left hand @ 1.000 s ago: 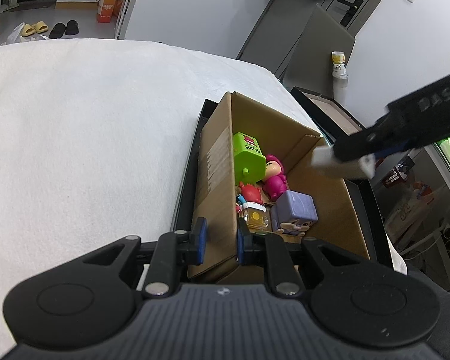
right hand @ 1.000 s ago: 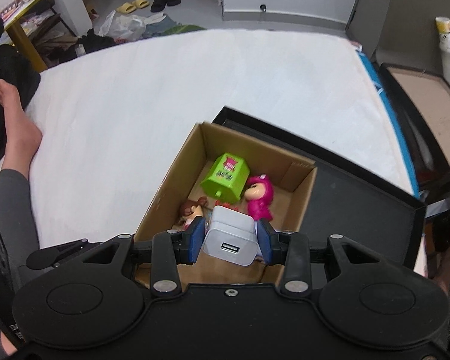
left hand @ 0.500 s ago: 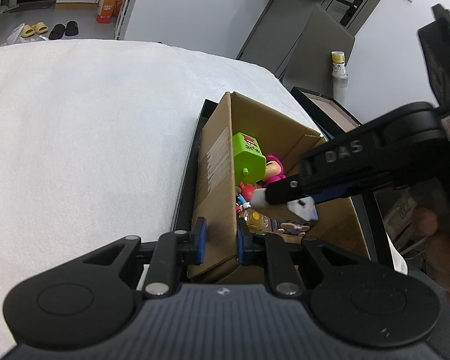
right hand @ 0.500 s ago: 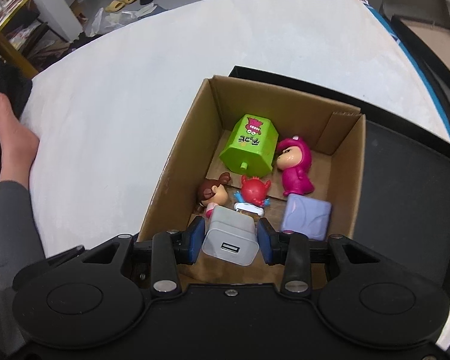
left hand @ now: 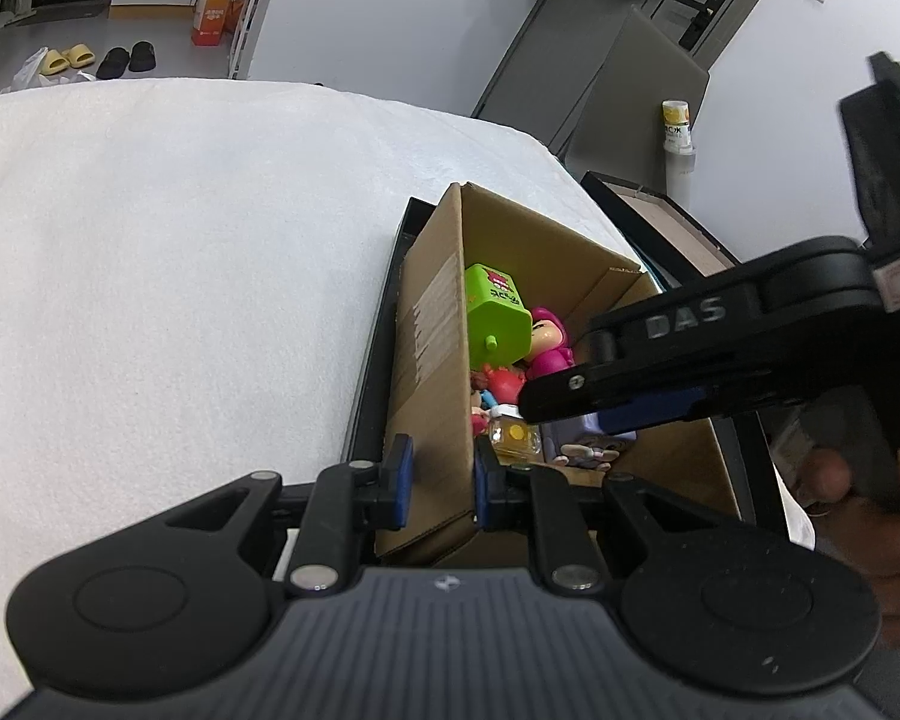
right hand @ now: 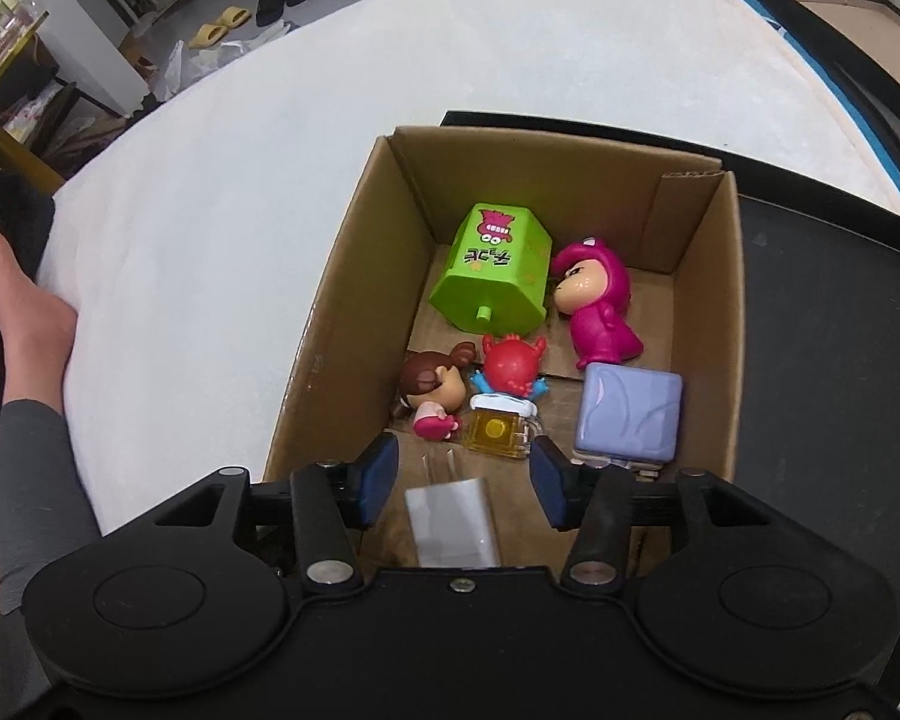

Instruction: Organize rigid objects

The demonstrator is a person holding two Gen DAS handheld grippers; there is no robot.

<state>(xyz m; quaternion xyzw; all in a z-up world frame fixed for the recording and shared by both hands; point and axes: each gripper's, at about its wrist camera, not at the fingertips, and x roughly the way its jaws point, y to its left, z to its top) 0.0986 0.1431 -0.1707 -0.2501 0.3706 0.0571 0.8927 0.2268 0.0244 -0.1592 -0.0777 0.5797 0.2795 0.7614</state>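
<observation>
An open cardboard box (right hand: 330,324) (left hand: 432,324) holds several toys: a green block (right hand: 492,276), a pink figure (right hand: 597,312), a red creature (right hand: 510,363), a brown-haired doll (right hand: 432,387), a small beer mug (right hand: 501,432) and a lilac cube (right hand: 630,414). My left gripper (left hand: 440,474) is shut on the box's near wall. Over the box's near end, my right gripper (right hand: 463,483) has its jaws opening. The white charger (right hand: 453,519) lies blurred below them, clear of both pads. In the left wrist view the right gripper (left hand: 570,405) reaches in from the right.
The box sits on a black tray (right hand: 822,324) at the edge of a white bed (right hand: 240,198). A person's leg and foot (right hand: 18,360) rest on the left. Another black-rimmed tray (left hand: 660,222) and a bottle (left hand: 678,129) stand beyond the bed.
My right gripper sank into the box and its jaws spread, letting go of the white charger, which dropped out from between the pads. The left gripper kept its hold on the box wall.
</observation>
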